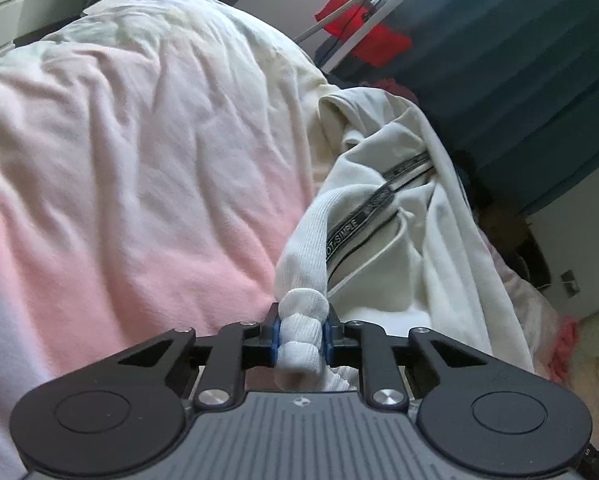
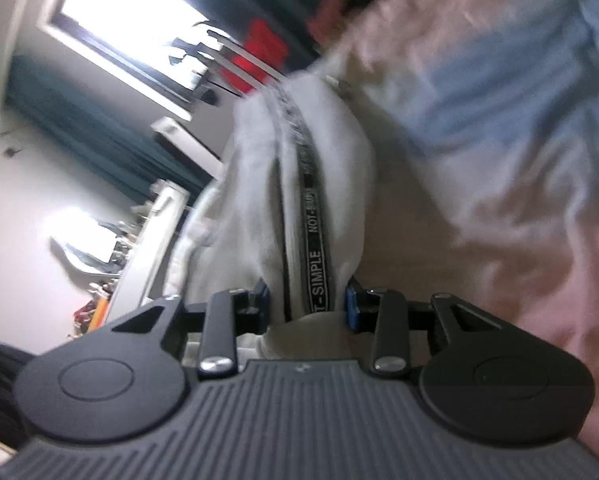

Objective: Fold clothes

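In the left wrist view the garment [image 1: 387, 208] lies on the bedding [image 1: 139, 152], toward its right side, its ribbed end bunched between the pads of the left gripper [image 1: 301, 338]. Curtains [image 1: 519, 80] hang behind it. In the right wrist view the garment's lettered band [image 2: 313, 240] runs between the right gripper [image 2: 307, 304] pads

Left wrist view: pink bedding [image 1: 119, 160] open across left half; bunched white garment [image 1: 399, 220] blocks right; dark curtain [image 1: 519, 80] upper right.

My matt black plastic left gripper [image 1: 300, 334] squeezes ribbed white knit trousers [image 1: 383, 216]; beyond, a soft wrinkled pink-white cotton sheet [image 1: 139, 152].
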Available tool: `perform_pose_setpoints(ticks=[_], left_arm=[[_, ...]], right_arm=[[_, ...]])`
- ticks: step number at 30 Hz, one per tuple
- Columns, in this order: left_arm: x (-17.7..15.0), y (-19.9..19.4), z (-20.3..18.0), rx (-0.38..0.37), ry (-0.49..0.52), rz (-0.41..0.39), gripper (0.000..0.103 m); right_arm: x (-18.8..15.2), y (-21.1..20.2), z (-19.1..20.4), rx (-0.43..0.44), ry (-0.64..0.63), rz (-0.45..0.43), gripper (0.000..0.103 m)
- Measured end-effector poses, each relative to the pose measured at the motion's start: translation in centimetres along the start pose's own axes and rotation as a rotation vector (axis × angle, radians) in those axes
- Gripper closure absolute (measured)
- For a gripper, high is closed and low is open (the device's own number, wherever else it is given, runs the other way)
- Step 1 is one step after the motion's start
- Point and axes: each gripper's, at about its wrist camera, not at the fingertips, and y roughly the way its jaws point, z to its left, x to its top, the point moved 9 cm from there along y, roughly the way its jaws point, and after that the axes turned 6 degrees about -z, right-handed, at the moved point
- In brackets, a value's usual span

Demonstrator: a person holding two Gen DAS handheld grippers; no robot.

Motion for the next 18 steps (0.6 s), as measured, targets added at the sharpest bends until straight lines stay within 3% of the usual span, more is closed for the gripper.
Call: perform_pose_setpoints(ticks=[5, 8, 10, 13, 18], left_arm=[[2.4, -2.4, 0.1, 0.014, 0.012, -0.085, 0.085], [6.9, -5.5, 0.8, 0.054, 0.040, -0.220, 0.086], [10.3, -7.7, 2.2, 0.108, 0.060, -0.298, 0.086], [16.1, -10.3, 4.7, 0.182, 0.049, -0.354, 0.086], [23.6, -12.2, 8.5, 0.406, 0.202, -0.428, 0.086]], right_arm=[[-2.5, -0.7, 3.0, 0.042, 0.014, 0.003, 0.068], [-5.1, -0.7, 5.1, 0.087, 0.072, 0.012, 0.070], [-7.2, -0.2, 7.4, 0.156, 0.110, 0.019, 0.071], [-11.2, 2.0, 12.2, 0.236, 0.082, 0.087, 0.072], [-17.7, 8.0, 21.0, 0.357, 0.042, 0.216, 0.072]])
